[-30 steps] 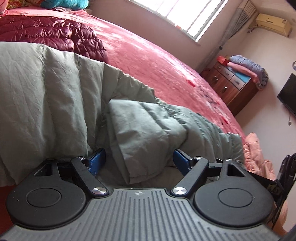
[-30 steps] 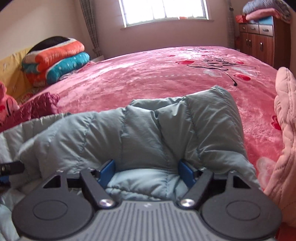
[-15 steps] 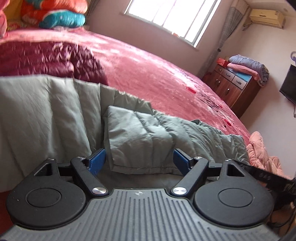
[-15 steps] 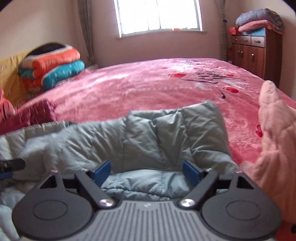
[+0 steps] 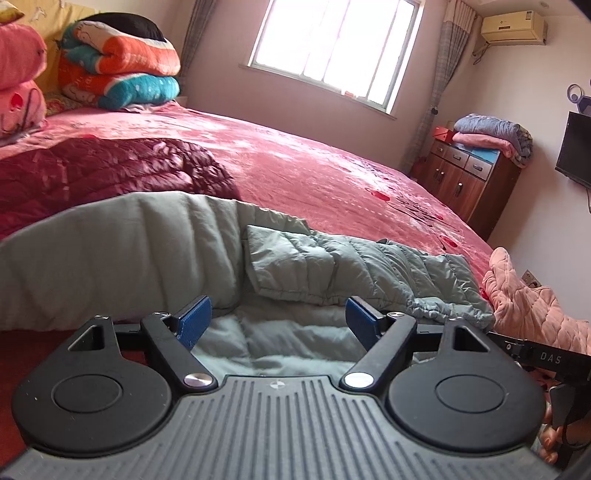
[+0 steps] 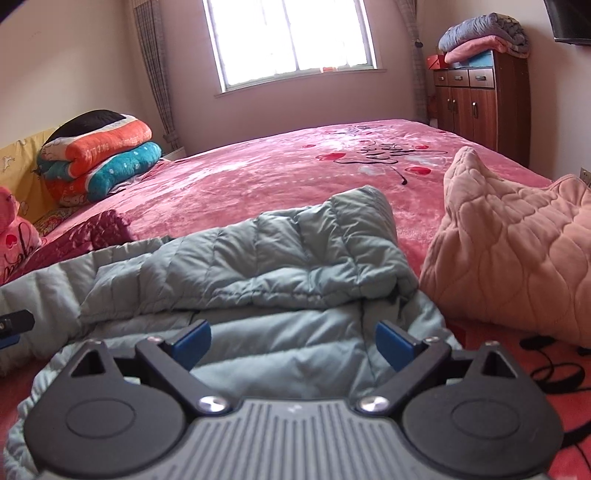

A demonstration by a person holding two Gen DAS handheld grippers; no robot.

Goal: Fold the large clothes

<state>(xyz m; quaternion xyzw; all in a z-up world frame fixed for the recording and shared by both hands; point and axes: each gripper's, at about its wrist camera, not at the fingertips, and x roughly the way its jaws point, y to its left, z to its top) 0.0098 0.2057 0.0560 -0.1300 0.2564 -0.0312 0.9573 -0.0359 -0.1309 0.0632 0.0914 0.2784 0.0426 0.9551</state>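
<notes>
Much of what we see is cut off: the near edge of the grey-green down jacket (image 5: 122,258) disappears under both gripper bodies, and its far side runs out of each frame, so we cannot make out the whole garment. It lies on the near part of the bed (image 5: 314,173), on the pink bedspread, with one padded sleeve (image 5: 343,266) folded across the body. The left gripper (image 5: 275,319) has its blue fingers (image 5: 194,317) spread wide, above the jacket with nothing pinched between them. The right gripper (image 6: 293,341) has just been spreading its fingers (image 6: 192,341) apart; they stand wide and released, jacket fabric showing in the gap below but untouched by the pads as far as we can tell. Only the left view shows the wall air conditioner (image 5: 513,26), the dark screen (image 5: 576,147) and, at the lower right edge, part of a hand (image 5: 550,443) holding a black handle. Only the right view shows black cables (image 6: 554,365) on the bedspread. A quilted peach garment (image 6: 509,258) lies just beside the jacket on the right, a maroon quilted jacket (image 5: 103,173) beyond it on the left. Rolled blankets (image 5: 118,70) are stacked at the head of the bed, and a wooden cabinet (image 6: 480,107) under folded blankets stands by the window (image 6: 291,37)
</notes>
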